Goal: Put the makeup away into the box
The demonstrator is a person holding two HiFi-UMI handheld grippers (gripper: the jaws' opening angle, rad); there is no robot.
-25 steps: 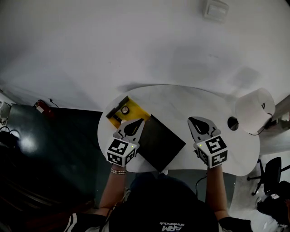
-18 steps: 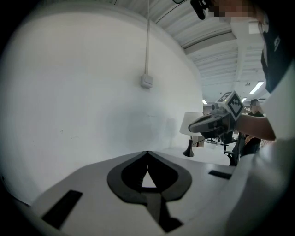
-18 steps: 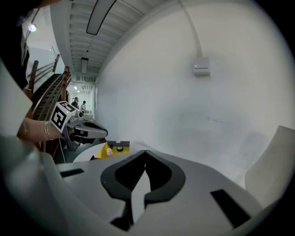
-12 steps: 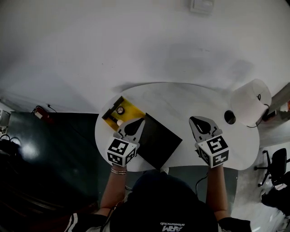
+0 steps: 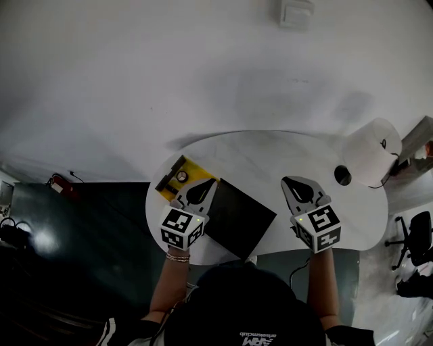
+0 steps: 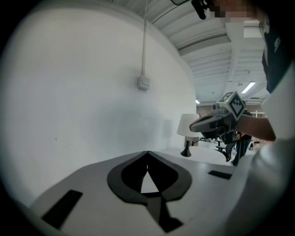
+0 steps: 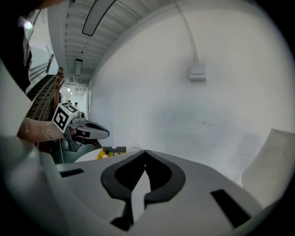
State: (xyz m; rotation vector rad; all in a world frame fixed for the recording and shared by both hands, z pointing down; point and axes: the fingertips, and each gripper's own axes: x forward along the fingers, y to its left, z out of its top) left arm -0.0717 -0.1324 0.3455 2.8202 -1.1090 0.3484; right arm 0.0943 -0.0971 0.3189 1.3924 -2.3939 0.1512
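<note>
- The person's dark-capped head (image 5: 247, 307) fills the bottom of the head view, with both forearms reaching forward over a white oval table (image 5: 270, 152).
- The left gripper (image 5: 208, 182) hangs above the table's left part. Its jaws are pressed together with nothing between them.
- The right gripper (image 5: 285, 180) hangs over the bare middle-right of the table. Its jaws are likewise together and empty.
- A flat black square panel (image 5: 243, 216) lies on the table between the two grippers, partly under the left one.
- A shallow yellow open box (image 5: 193, 170) sits just beyond the left gripper's tips, near the table's left edge. A small round pale item (image 5: 181, 176) lies inside it, too small to identify.
- A white-shaded lamp (image 5: 369, 150) stands at the table's far right.
- A white wall switch (image 5: 295, 12) is mounted on the pale wall behind.
</note>
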